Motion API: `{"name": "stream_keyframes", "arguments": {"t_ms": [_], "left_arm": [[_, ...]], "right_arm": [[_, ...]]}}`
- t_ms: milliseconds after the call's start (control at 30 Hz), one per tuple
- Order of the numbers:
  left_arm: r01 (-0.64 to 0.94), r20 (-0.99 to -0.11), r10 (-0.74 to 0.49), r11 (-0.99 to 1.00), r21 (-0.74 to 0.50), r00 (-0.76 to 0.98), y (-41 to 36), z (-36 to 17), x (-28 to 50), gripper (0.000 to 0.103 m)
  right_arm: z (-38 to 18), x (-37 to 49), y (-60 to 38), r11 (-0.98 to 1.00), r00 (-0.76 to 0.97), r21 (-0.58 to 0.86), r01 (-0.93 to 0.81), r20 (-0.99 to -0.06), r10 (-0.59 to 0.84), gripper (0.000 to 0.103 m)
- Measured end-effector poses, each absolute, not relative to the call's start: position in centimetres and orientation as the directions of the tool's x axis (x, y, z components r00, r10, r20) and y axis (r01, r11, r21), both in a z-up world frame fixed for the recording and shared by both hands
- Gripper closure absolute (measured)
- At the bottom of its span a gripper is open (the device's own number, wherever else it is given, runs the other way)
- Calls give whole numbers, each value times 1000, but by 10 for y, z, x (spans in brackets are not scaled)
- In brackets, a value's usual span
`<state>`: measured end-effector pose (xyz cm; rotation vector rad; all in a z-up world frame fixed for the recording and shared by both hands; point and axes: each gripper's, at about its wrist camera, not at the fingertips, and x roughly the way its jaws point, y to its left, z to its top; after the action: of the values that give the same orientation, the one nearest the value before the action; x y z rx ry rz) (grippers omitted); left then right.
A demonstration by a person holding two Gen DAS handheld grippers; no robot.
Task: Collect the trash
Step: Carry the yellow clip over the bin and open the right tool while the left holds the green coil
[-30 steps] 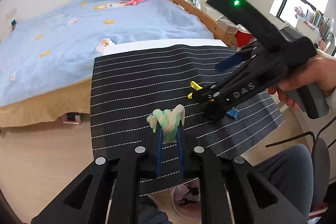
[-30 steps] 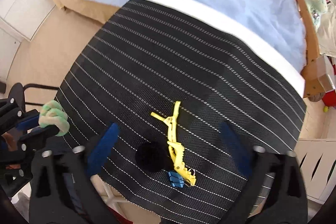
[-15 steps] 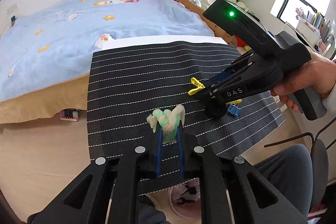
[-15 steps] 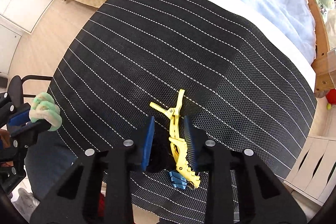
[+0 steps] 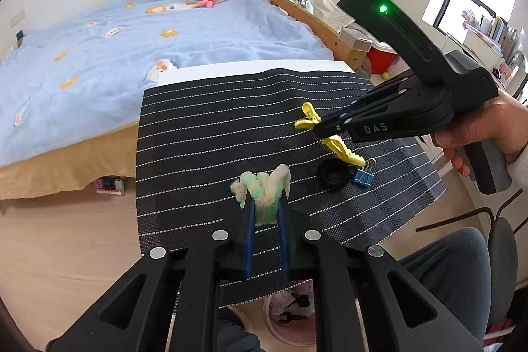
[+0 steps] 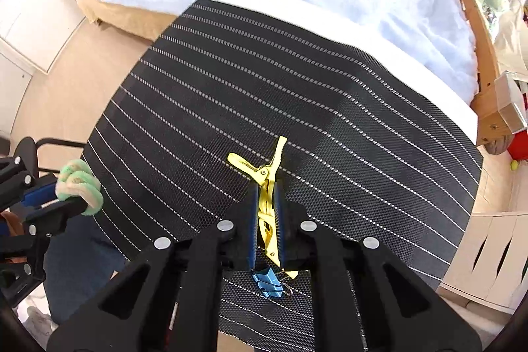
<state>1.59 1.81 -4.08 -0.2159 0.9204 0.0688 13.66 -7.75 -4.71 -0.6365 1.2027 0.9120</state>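
A green-and-cream fuzzy wad (image 5: 267,183) sits pinched in my left gripper (image 5: 264,207), which is shut on it above the near edge of the black striped mat (image 5: 214,127). In the right wrist view that wad (image 6: 77,183) shows at the far left. A yellow hair clip (image 6: 264,167) lies between the blue pads of my right gripper (image 6: 267,190). The jaws are closing and the pads press on both sides of the clip. From the left wrist view, the right gripper (image 5: 318,129) points steeply down at the yellow clip (image 5: 343,150), held by a hand.
A black round piece (image 5: 333,175) and a blue binder clip (image 5: 363,177) lie on the mat just beside the yellow clip. A pink bin (image 5: 287,309) stands on the floor under the mat's near edge. A blue bed (image 5: 132,42) lies beyond, and a chair (image 5: 495,236) at right.
My right gripper's jaws went from wide apart to closed around the yellow clip, and it shifted slightly over it. The left gripper and its wad stayed put.
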Motion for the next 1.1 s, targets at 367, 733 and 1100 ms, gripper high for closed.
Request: {"name": "stream_keyframes", "arguments": {"t_ms": [367, 733, 1100], "left_arm": [[-125, -790, -37, 982, -143, 613, 7, -31, 17, 91], [-79, -763, -37, 990, -116, 645, -7, -10, 1, 91], [-33, -747, -65, 993, -115, 662, -27, -5, -25, 91]], "right_arm": [[-5, 135, -121, 561, 164, 98, -822, -903, 398, 95], [31, 90, -170, 557, 231, 127, -820, -818, 527, 95], [42, 29, -222, 554, 248, 176, -814, -757, 604, 95]]}}
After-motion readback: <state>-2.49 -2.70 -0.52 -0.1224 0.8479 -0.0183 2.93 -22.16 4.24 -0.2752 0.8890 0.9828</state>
